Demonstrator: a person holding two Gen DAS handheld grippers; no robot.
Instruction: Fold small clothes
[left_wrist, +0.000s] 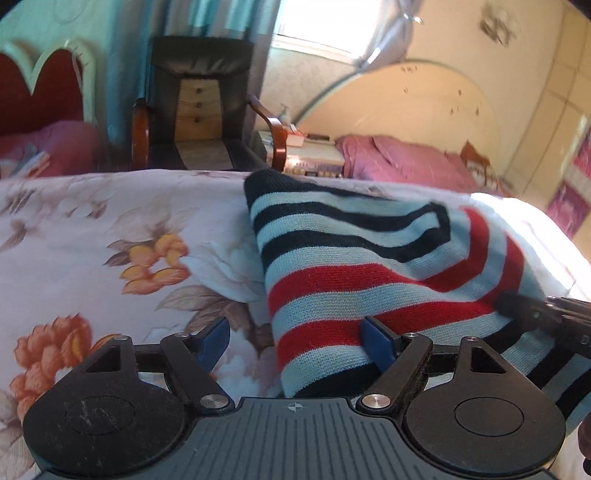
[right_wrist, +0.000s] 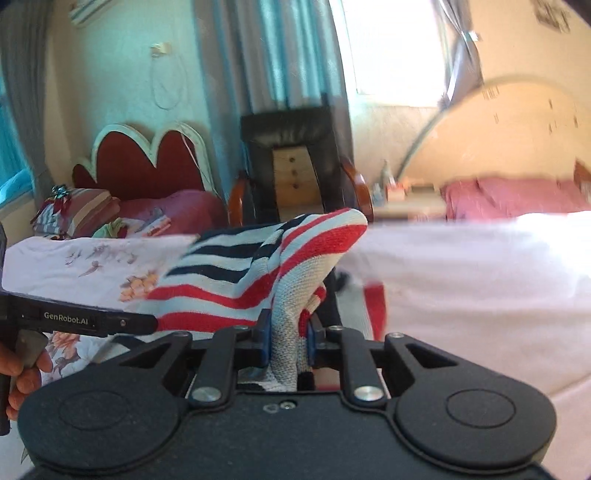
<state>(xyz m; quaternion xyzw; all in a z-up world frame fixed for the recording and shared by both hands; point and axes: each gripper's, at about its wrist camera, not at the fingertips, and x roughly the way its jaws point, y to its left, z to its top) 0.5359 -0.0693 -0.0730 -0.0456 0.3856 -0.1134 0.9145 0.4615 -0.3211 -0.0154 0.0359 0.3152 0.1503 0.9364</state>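
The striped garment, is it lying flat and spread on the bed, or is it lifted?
Lifted and bunched. The right claw pinches a fold of the striped garment, which peaks above the floral bedsheet.

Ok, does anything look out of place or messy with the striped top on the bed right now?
The striped top isn't flat: the right tongs pinch a bunched fold, lifting it in a peak off the flowered bedspread. The left tongs stand open at its edge.
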